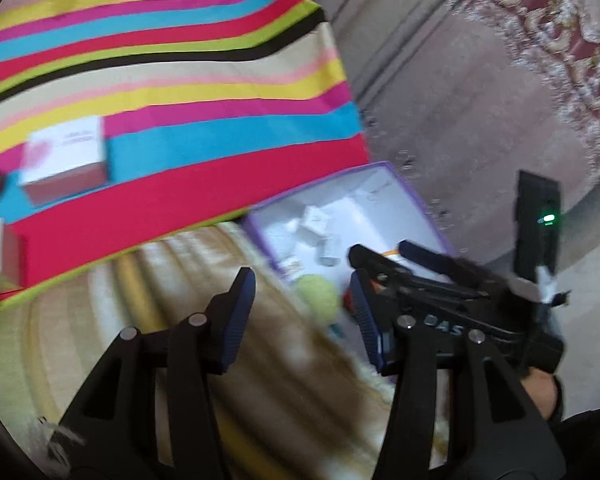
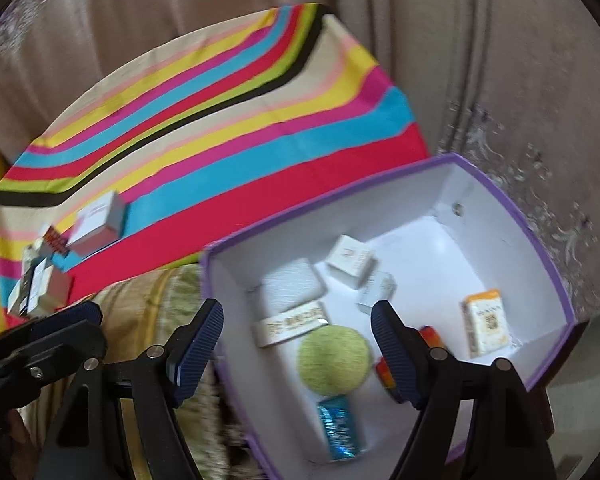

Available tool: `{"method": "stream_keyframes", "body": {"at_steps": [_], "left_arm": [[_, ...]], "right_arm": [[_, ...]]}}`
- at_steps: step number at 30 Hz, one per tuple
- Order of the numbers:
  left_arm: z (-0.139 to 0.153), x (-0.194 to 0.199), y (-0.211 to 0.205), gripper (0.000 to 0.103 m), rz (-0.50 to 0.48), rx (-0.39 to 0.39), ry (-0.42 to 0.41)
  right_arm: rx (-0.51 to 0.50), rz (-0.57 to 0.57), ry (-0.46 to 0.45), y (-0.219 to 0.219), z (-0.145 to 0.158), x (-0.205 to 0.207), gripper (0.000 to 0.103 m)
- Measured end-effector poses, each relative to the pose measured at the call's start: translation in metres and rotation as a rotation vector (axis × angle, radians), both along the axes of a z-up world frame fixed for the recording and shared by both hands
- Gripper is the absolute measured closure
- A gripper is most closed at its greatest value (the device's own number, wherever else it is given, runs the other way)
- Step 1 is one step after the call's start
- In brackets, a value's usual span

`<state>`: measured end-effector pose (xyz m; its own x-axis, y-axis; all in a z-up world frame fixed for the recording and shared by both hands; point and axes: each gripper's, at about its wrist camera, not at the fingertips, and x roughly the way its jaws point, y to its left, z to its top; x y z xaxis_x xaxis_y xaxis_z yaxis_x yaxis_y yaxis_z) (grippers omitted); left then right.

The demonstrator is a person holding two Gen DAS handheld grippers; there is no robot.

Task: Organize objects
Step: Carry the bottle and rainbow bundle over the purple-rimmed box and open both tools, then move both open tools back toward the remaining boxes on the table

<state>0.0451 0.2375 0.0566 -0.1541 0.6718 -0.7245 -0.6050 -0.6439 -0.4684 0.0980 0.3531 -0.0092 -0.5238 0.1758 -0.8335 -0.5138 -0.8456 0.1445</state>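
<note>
Boxes fill the purple-rimmed bin (image 2: 548, 264), which sits directly ahead of and beneath my right claw (image 2: 298, 344); a green ball (image 2: 334, 360) lies between its spread, empty fingers, with a blue packet (image 2: 340, 428) just below and an orange-topped carton (image 2: 486, 324) to the right. My left claw (image 1: 302, 320) hangs spread and empty over the beige cushion (image 1: 100, 320), the bin off to its right. More boxes, among them a white-and-red one (image 1: 66, 160), rest on the striped cloth (image 1: 204, 80) beyond.

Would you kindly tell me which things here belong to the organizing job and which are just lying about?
Job:
purple box
green ball
orange-topped packet
blue packet
white carton on the striped cloth
both open grippers, left and right

Lying about:
patterned carpet
beige cushion
</note>
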Motion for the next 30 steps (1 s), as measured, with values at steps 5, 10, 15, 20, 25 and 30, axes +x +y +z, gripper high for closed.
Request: {"method": "stream_keyframes", "body": {"at_steps": [5,10,15,20,25,30], "left_arm": [[0.001,-0.01,-0.04,0.049,0.101,0.013,0.013],[0.004,-0.013,-0.079,0.049,0.209,-0.037,0.079],[0.0,-0.018,-0.124,0.049,0.322,-0.028,0.07],[-0.009,-0.027,-0.183,0.042,0.487,-0.077,0.048],[-0.024,-0.039,-0.234,0.038,0.655,-0.109,-0.004],[-0.029,-0.048,-0.269,0.03,0.75,-0.137,0.0]], "right_arm": [[-0.001,0.074,0.012,-0.024,0.006,-0.018,0.025],[0.006,0.128,0.003,-0.043,0.005,-0.032,0.025],[0.02,0.185,-0.011,-0.063,0.004,-0.046,0.025],[0.016,0.215,-0.018,-0.074,0.003,-0.057,0.025],[0.013,0.245,-0.017,-0.087,0.004,-0.068,0.025],[0.024,0.294,-0.019,-0.109,0.004,-0.083,0.025]]}}
